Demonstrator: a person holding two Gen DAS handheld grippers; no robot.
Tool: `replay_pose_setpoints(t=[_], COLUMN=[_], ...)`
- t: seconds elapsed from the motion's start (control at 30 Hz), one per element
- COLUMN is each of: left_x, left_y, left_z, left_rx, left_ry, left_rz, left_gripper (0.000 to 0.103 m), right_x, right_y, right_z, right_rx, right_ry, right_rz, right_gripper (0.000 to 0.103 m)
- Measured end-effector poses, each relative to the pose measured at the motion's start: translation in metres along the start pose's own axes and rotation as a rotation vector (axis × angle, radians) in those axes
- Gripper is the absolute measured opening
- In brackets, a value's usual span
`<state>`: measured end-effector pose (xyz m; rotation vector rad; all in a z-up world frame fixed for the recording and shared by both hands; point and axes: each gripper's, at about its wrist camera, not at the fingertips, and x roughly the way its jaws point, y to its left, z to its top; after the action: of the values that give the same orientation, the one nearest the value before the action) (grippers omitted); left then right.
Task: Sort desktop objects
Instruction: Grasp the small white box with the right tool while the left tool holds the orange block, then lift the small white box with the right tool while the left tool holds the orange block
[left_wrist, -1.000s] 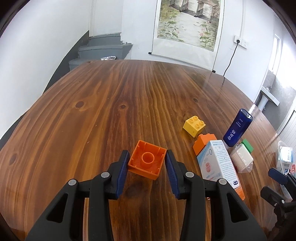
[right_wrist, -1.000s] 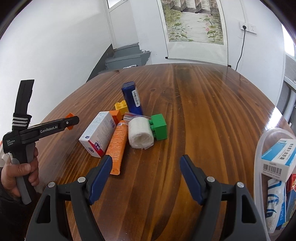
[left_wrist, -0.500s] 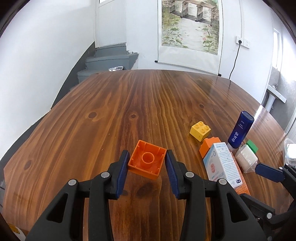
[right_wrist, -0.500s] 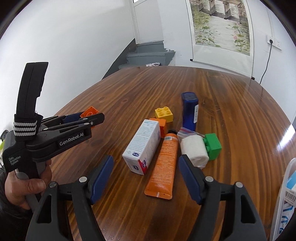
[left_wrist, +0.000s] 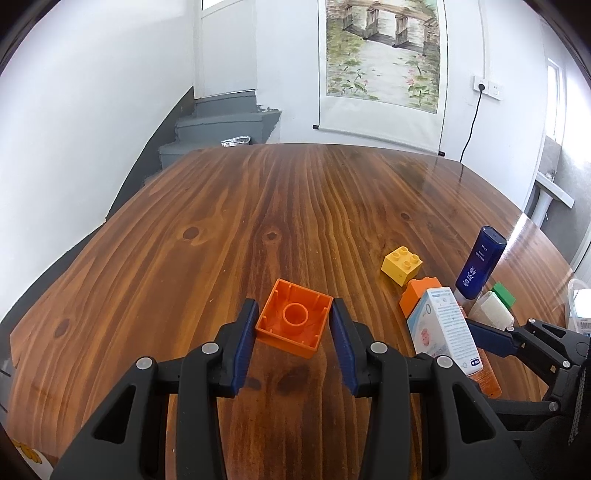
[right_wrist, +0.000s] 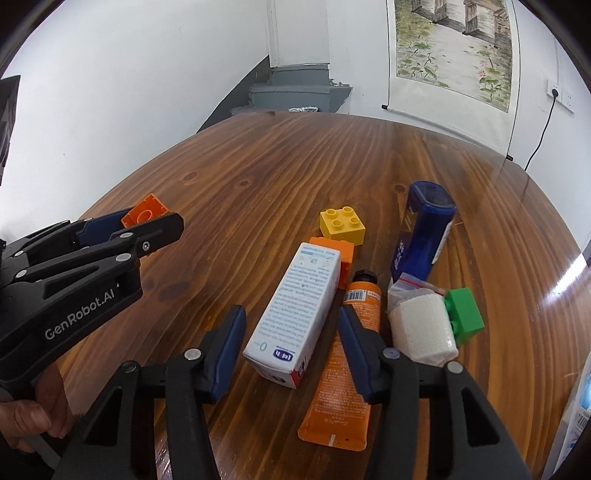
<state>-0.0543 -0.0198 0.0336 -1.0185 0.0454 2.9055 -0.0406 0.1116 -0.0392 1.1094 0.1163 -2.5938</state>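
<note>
My left gripper (left_wrist: 293, 328) is shut on an orange toy brick (left_wrist: 293, 322), hollow underside facing the camera, held above the wooden table (left_wrist: 258, 221). It also shows in the right wrist view (right_wrist: 146, 213). My right gripper (right_wrist: 290, 341) is open, its jaws on either side of the near end of a white medicine box (right_wrist: 295, 314) that lies on the table. Beside the box lie an orange tube (right_wrist: 343, 369), a yellow brick (right_wrist: 342, 224), a second orange brick (right_wrist: 341, 254), a dark blue bottle (right_wrist: 424, 232), a bagged white gauze roll (right_wrist: 421, 326) and a green brick (right_wrist: 463, 314).
A clear plastic bin with boxed items stands at the right edge (right_wrist: 580, 417). The table's left edge runs close to the left gripper (left_wrist: 48, 295). A scroll painting (left_wrist: 384, 51) hangs on the far wall, with grey steps (left_wrist: 221, 125) beyond the table.
My right gripper has moved forward and left toward the cluster, so its jaws now flank the white box. My left gripper has kept hold of the orange brick and drawn back slightly.
</note>
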Motion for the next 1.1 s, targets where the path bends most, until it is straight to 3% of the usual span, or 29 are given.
replay_pose_setpoints(t=[0.27, 0.63, 1.1], left_x=[-0.005, -0.008, -0.010], left_y=[-0.003, -0.007, -0.021], left_z=[0.000, -0.001, -0.007], left_rx=[0.001, 0.008, 0.026], left_ry=[-0.010, -0.012, 0.005], left_rz=[-0.006, -0.018, -0.075], left_gripper=[0.043, 0.043, 0.043], right_x=[0.009, -0.007, -0.054], right_y=[-0.005, -0.003, -0.020], right_z=[-0.005, -0.017, -0.044], right_rx=[0.035, 0.054, 0.152], right_ry=[0.031, -0.001, -0.091], right_rz=[0.007, 0.049, 0.014], right_gripper=[0.029, 0.029, 0.028])
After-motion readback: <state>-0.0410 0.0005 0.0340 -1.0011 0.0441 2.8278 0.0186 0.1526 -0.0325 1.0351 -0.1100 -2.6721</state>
